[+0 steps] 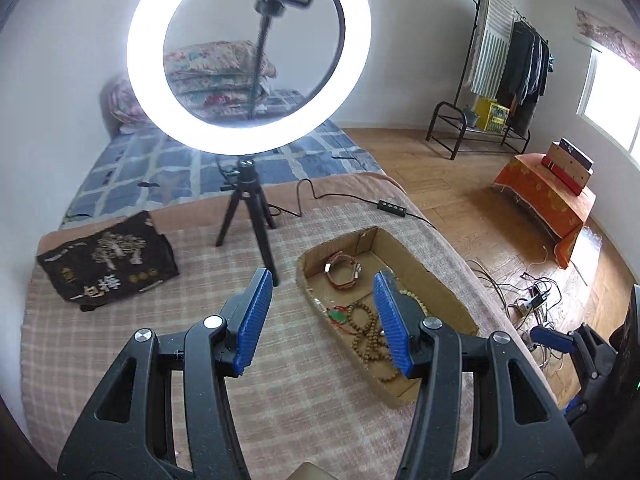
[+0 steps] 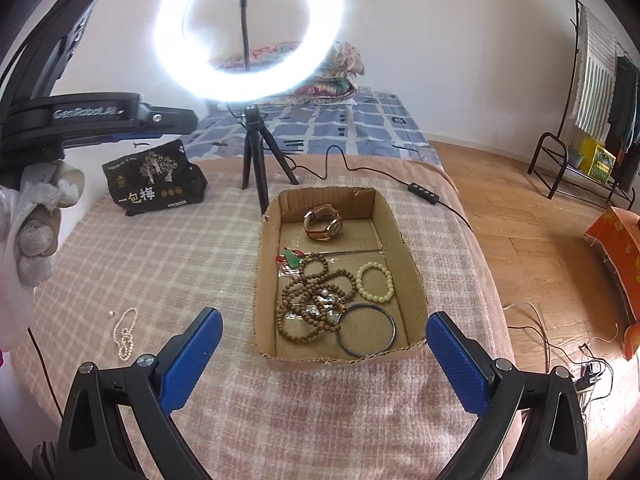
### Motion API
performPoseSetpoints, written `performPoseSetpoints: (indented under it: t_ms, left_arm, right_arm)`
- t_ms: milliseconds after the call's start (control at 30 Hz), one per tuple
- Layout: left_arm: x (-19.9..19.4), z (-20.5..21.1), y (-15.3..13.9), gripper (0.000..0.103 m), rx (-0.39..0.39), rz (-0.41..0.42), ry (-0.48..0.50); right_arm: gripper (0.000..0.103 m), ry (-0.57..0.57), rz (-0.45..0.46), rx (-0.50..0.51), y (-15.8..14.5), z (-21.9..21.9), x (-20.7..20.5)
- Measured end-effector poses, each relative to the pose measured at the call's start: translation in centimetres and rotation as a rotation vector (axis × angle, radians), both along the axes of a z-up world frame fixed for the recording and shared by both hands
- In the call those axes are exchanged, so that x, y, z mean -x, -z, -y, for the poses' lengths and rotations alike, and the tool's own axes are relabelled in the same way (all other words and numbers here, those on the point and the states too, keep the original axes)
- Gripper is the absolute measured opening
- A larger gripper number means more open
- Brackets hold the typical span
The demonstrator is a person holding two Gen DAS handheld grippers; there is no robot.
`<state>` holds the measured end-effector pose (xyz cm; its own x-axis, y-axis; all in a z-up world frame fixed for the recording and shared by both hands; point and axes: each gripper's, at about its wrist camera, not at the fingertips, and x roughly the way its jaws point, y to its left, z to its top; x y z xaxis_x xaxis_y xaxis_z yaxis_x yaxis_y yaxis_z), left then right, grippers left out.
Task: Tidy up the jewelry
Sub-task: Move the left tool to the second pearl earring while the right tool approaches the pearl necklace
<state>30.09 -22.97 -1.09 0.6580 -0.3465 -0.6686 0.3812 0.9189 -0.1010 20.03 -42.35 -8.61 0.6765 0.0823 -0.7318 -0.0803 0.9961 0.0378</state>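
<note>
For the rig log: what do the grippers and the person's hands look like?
Both grippers, left and right, have black frames, silver pivot screws and blue ribbed fingers. The left one carries white "GenRobot.AI" lettering. The hand holding it wears a pale grey glove.

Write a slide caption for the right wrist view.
Open right gripper above a cardboard box of bracelets, pearl necklace left on the blanket.

Each gripper is built of black plastic arms, with silver round-headed screws set just behind the fingers. The left gripper (image 1: pixel 324 312) and right gripper (image 2: pixel 324 356) carry ribbed blue pads. White "GenRobot.AI" lettering is printed behind the left fingers, above a grey-white knitted glove (image 2: pixel 38 216).
</note>
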Motion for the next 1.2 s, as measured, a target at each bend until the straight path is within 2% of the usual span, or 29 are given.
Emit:
performPoseSetpoints:
  t_ms: [333,600,733,867,967,1200]
  left_arm:
    - [5.7,-8.6,-3.6,0.054,0.011,0.066,-0.089]
    - [9.7,-18.4,-4.7,0.054,-0.012,0.085,-0.215]
    - [11.6,-22.8,-4.7,0.054,-0.043,0.094,-0.267]
    - [12.9,-25.6,-3.5,0.054,-0.075,0.088,-0.291]
    - [13.3,-26.9,-1.5,0.054,-0.083,0.061,-0.289]
    - [12.8,-26.9,4.3,0.054,-0.074,-0.026,-0.225]
  right_arm:
    - [0.103,0.000,0.018,-0.077,-2.0,-1.3,3.3]
    - [0.103,-0.006,0.044,-0.103,-2.8,-2.9,5.3]
    - [0.103,-0.019,0.068,-0.083,-3.2,-4.4,6.0]
    - [0.103,-0.068,0.092,-0.036,-3.4,-6.6,6.4]
    - [0.103,-0.121,0.101,-0.012,-3.3,-8.5,6.7]
    - [0.103,-0.274,0.076,0.021,-1.3,-13.2,7.0]
